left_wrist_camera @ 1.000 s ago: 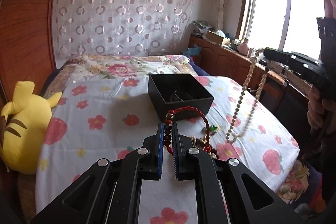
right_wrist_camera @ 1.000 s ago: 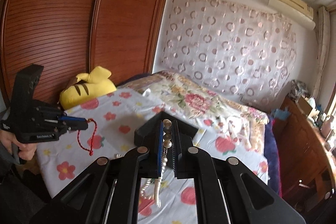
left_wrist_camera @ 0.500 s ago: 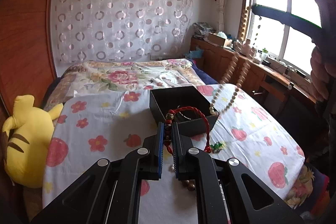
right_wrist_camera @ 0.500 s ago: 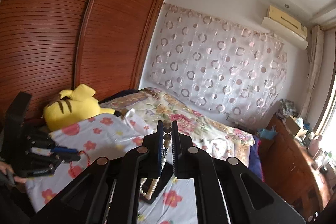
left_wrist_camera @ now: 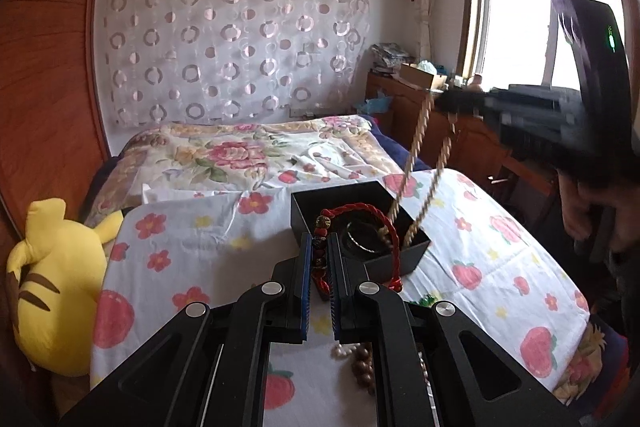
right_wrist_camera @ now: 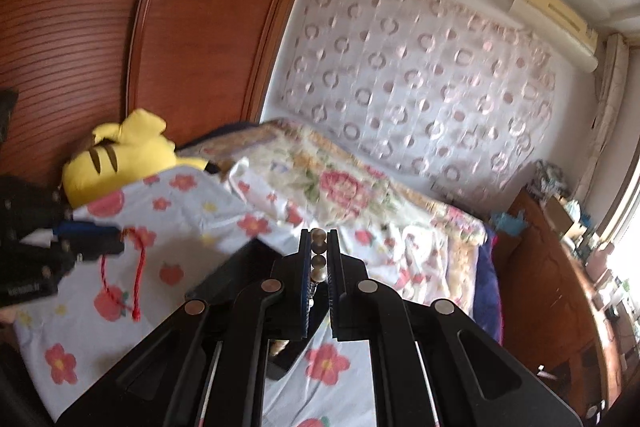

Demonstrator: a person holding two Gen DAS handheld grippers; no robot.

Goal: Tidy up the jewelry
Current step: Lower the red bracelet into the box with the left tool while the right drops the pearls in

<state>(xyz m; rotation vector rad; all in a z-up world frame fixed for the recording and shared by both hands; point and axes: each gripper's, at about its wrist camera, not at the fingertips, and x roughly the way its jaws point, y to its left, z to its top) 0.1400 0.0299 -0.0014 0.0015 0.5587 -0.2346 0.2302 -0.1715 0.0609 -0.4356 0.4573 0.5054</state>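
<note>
At the far left of the left wrist view, a yellow plush toy (left_wrist_camera: 48, 283) is seen lying against the wooden wardrobe (left_wrist_camera: 44, 75), at the edge of the flower-print bedspread (left_wrist_camera: 192, 251). In the near centre, the left gripper (left_wrist_camera: 319, 259) is clamped on a red cord bracelet (left_wrist_camera: 360, 223), its dark beads pinched between the blue pads while the cord loop arches over the open black box (left_wrist_camera: 320, 203). A dark bangle (left_wrist_camera: 362, 241) is already seen inside the box. Below the fingers, loose wooden beads (left_wrist_camera: 362, 367) lie on the bedspread (partly hidden by the gripper body). To the right, a pale bead necklace (left_wrist_camera: 418, 143) is seen hanging in two strands from the right gripper (left_wrist_camera: 452, 103), its lower end dipping into the box's right side. In the right wrist view, the right gripper (right_wrist_camera: 319, 255) is closed on the necklace's beads (right_wrist_camera: 319, 261), with the box (right_wrist_camera: 240, 267) beneath it.

Judged risks: the necklace strands appear blurred, which suggests swinging, so a release now could drape part of the strand over the box wall and let its weight pull the rest out. The red cord loop hangs near the strands and could tangle with them if both pieces are lowered together. The light box could also be nudged along the soft bedspread by either gripper.
</note>
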